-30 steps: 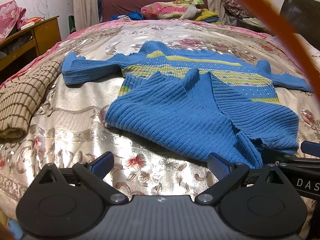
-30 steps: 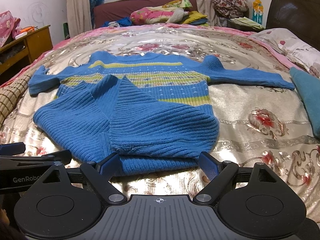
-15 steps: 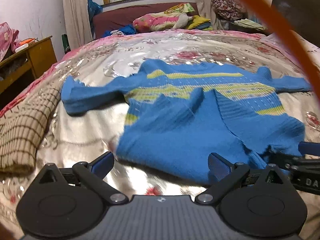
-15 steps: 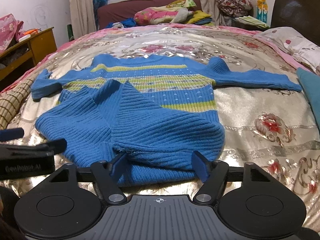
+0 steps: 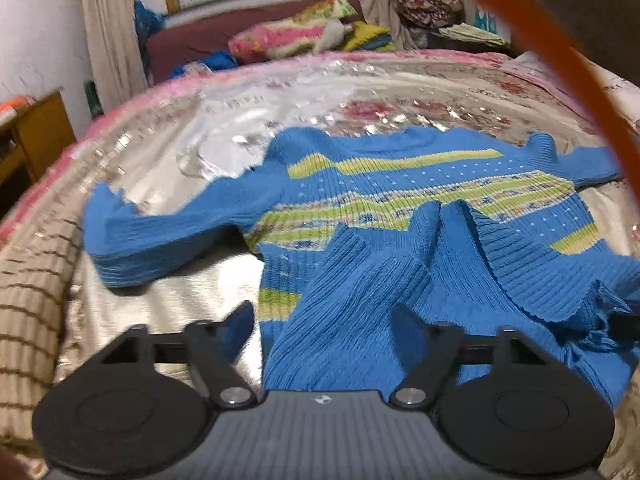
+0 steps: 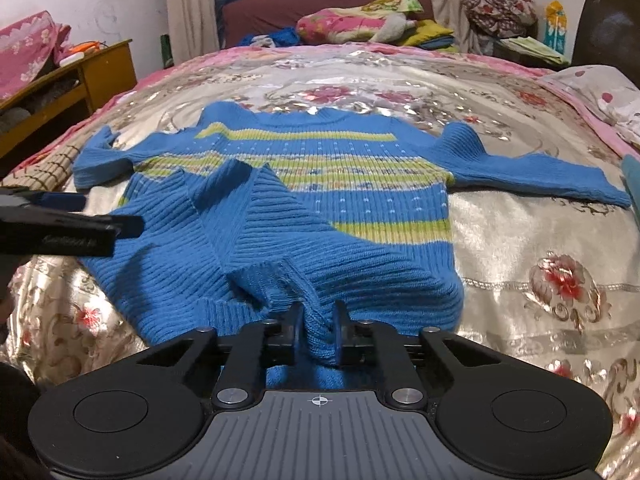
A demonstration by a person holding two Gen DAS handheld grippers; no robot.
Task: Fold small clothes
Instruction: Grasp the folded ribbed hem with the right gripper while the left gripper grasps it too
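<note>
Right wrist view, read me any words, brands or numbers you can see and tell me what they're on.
Blurred white lettering on the side of the left hand-held gripper, at the left edge: too smeared to read.
Printed yellow and blue box by the headboard: too small to read.
Nothing readable on the blue sweater.

Two wrist fisheyes low over the bed's near edge, angled downward, both on the sweater [image 5: 400, 208] ahead.

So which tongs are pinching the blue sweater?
The right tongs: shut on the sweater's near edge. The left tongs have been closing but gape.
</note>
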